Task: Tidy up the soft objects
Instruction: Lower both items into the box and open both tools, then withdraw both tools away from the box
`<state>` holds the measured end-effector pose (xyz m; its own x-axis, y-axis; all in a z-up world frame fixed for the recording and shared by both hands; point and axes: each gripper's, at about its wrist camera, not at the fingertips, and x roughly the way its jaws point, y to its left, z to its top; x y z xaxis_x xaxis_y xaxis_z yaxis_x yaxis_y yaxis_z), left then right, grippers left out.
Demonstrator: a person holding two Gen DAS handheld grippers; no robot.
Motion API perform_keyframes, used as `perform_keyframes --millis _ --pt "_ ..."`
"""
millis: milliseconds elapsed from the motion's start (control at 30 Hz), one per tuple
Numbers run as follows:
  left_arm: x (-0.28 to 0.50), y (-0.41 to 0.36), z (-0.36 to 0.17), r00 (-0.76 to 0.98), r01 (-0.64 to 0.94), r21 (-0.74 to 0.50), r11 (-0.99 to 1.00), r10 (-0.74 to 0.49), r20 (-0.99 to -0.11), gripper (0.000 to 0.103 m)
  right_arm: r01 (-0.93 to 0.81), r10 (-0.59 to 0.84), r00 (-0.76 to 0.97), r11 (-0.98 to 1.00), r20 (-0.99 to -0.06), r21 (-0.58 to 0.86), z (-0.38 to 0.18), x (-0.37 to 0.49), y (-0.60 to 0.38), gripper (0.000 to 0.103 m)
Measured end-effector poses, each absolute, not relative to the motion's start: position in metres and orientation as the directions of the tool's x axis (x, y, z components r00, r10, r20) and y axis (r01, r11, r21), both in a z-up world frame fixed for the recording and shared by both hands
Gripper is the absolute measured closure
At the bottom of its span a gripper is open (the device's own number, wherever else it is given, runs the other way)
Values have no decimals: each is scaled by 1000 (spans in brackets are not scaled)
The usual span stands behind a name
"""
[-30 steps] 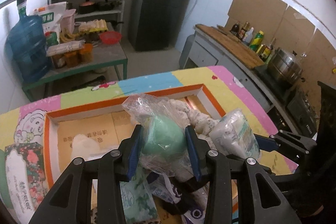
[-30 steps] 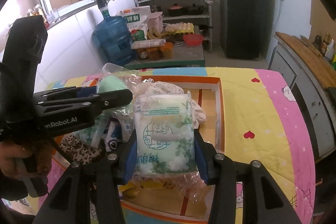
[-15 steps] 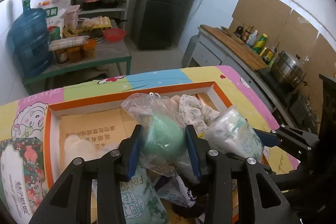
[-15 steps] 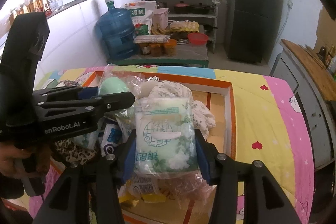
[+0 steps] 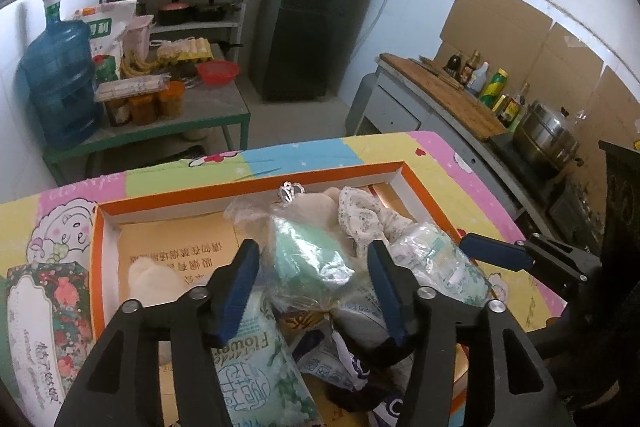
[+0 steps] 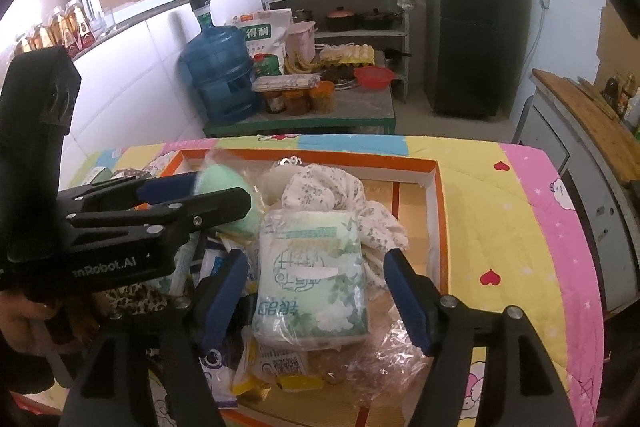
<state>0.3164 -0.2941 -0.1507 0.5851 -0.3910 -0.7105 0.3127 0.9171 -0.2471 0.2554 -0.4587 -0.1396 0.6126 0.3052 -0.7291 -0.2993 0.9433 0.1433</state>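
An orange-rimmed shallow box (image 5: 256,183) on the patchwork cover holds a pile of soft things. My left gripper (image 5: 313,249) has its jaws opening around a green soft lump in a clear plastic bag (image 5: 308,259), with a gap at each blue pad. The bag rests on the pile. My right gripper (image 6: 317,258) is also opening, and the tissue pack (image 6: 312,275) lies free between its pads. A floral cloth bundle (image 6: 320,191) sits just behind both. In the right wrist view my left gripper (image 6: 192,195) crosses in from the left.
Another tissue pack (image 5: 256,375) and small sachets lie near the front of the box (image 6: 436,187), with a white soft lump (image 5: 152,279) at the left. A floral carton (image 5: 40,327) stands outside its left wall. A hand (image 6: 20,311) holds the left gripper.
Both grippers' jaws have spread apart. The green bagged lump and the tissue pack, gripped before, now sit loose on the pile. Neither hand has shifted noticeably.
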Motion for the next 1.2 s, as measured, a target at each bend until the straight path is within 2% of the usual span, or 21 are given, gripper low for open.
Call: perform_keyframes --millis 167,600,1200 --pt "312 -293 -144 598 311 -255 916 -397 -696 38 -299 307 626 943 -717 143 -133 252 -460 33" --pt "283 -276 -111 653 293 -256 921 -389 -650 37 -280 311 669 947 -675 159 -110 231 -459 32" --pt "181 -190 -55 741 274 -223 936 -353 -571 38 -244 257 742 964 -619 108 -65 146 -388 32"
